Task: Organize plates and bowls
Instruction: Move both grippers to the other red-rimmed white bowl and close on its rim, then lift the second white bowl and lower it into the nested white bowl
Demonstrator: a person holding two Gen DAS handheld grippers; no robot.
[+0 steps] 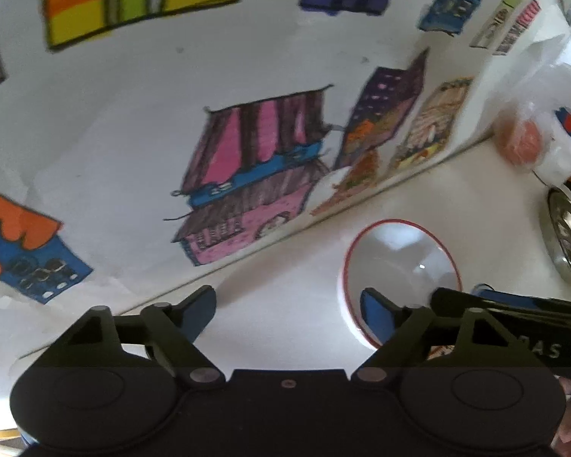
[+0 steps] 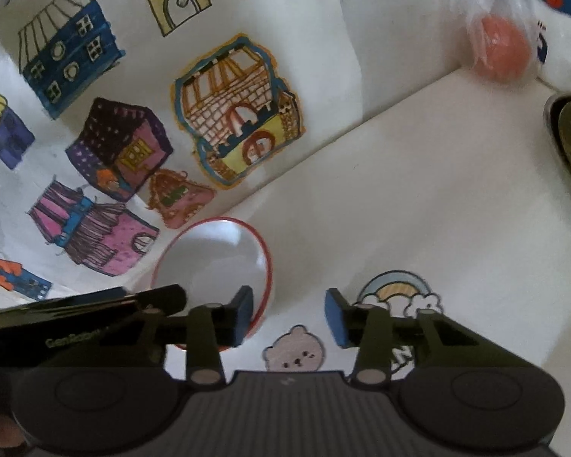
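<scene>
We are at the approach to the red-rimmed bowl (image 1: 399, 266), the only bowl close to us, and no grasp is made yet. It sits upright and empty on the white worktop (image 2: 418, 190), just in front of the wall covered with drawings of houses (image 1: 255, 175).

Seen from the left wrist, the bowl lies at about two o'clock from the left gripper (image 1: 289, 316). Its right-hand finger (image 1: 375, 314) overlaps the bowl's near rim, but we cannot tell whether it touches. The left fingers are spread wide with only bare worktop between them, so they are released.

Seen from the right wrist, the bowl lies at about ten o'clock from the right gripper (image 2: 289, 316). Its left-hand finger (image 2: 243, 314) stands right at the bowl's rim; the gap between its fingers is narrower and shows only worktop and a bear sticker (image 2: 295, 354). It grasps nothing.

A steel dish (image 1: 569, 236) waits at three o'clock, well apart from the bowl.

Next, we judge, one gripper should straddle the rim, one finger inside and one outside, then clench. The two grippers crowd each other here, so a clash is the risk.
</scene>
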